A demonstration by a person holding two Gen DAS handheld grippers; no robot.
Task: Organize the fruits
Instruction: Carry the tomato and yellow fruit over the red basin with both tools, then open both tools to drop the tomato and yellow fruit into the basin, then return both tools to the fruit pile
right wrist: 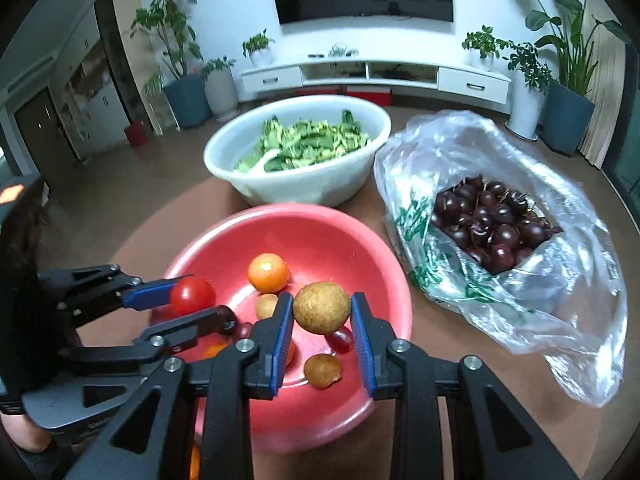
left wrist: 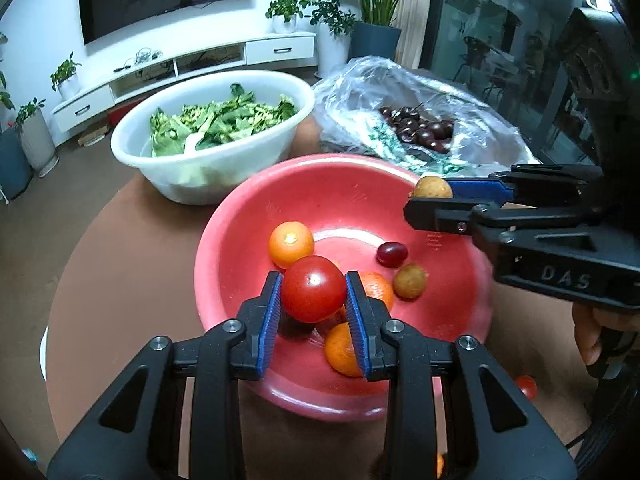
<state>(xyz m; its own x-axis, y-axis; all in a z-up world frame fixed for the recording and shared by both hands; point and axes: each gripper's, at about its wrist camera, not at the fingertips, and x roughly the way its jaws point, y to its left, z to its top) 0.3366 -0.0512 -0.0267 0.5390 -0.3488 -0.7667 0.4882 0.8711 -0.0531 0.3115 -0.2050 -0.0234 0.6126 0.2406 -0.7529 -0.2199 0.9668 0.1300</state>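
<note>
Partly hidden fruit in the red bowl (left wrist: 248, 216): an orange fruit (left wrist: 340, 350) near the bowl's front wall is covered on one side by a blue pad of the left gripper (left wrist: 313, 300). Beside the bowl, a small red tomato (left wrist: 526, 386) is partly concealed behind the right gripper (left wrist: 430, 196). At the lower frame edge, in front of the bowl, an orange sliver (left wrist: 440, 466) is cut off, identity indeterminate.

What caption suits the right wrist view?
Right gripper holds a longan over the red bowl; left gripper holds a tomato.
</note>
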